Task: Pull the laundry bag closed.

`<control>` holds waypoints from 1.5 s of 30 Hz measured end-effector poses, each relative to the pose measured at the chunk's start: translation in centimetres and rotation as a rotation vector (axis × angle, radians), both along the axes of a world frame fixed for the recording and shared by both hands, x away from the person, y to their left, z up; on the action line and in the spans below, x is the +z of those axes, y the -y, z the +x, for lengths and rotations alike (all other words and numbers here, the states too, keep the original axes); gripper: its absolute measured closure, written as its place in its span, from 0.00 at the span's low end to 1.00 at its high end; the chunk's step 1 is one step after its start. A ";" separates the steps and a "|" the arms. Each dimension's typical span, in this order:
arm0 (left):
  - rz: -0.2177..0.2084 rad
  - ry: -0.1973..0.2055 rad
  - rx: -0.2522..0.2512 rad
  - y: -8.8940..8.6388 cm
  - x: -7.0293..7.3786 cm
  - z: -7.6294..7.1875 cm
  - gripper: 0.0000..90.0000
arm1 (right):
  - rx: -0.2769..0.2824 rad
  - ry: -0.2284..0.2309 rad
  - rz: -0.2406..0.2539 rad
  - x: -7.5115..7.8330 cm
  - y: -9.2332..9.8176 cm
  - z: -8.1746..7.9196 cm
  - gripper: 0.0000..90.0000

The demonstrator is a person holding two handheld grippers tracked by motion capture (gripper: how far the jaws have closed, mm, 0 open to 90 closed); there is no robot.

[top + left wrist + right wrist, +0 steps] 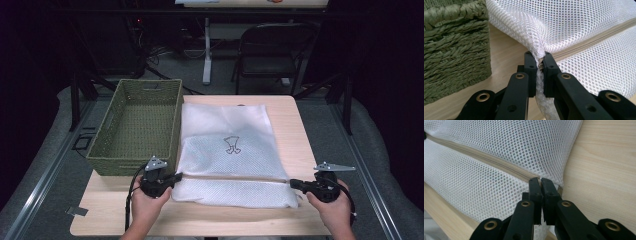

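While both hands are working at the near edge of the table [300, 145], the following items are lying in view.

Item 1: white mesh bag [227, 150], lying flat on the table just beside the basket, zipper seam [489, 161] running across its near part, a small dark printed figure [231, 145] showing at its middle.

Item 2: left gripper [539, 60], fingers [530, 65] clenching on a bunched fold of mesh at the bag's left end of the seam.

Item 3: right gripper [540, 185], fingers [550, 192] pinching the bag's right edge where the seam is ending, beside bare table.

Item 4: green woven basket [107, 145], standing empty at the left, touching or nearly touching the bag.

Risks, as judged: the holds are catching only thin mesh, so a lift or stretch is likely to be slipping free on one side, letting the bag sag or twist; uneven pulling may be straining the zipper; the left side may be snagging on the basket wall.
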State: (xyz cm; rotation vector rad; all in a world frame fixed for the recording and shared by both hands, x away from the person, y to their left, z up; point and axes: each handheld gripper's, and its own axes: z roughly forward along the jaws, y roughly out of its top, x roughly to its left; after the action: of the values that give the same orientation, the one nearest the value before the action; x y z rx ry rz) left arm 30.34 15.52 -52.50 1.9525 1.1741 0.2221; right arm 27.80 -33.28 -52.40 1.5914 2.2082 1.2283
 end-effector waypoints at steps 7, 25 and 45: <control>0.001 -0.006 0.002 0.2 -0.1 0.1 0.94 | -0.006 0.004 -0.017 -0.1 -0.2 0.1 0.97; -0.004 -0.017 0.003 0.1 -0.5 0.0 0.91 | 0.009 0.016 -0.079 -0.1 -0.9 0.2 0.97; 0.022 -0.033 0.022 -0.4 -1.3 -0.6 0.72 | 0.021 0.015 -0.156 -0.7 -1.8 0.0 0.92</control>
State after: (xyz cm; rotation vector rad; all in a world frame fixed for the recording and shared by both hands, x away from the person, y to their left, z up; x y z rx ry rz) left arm 29.72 15.90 -53.84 1.9702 1.2192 0.2162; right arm 27.80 -31.51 -53.05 1.4979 2.2554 1.0406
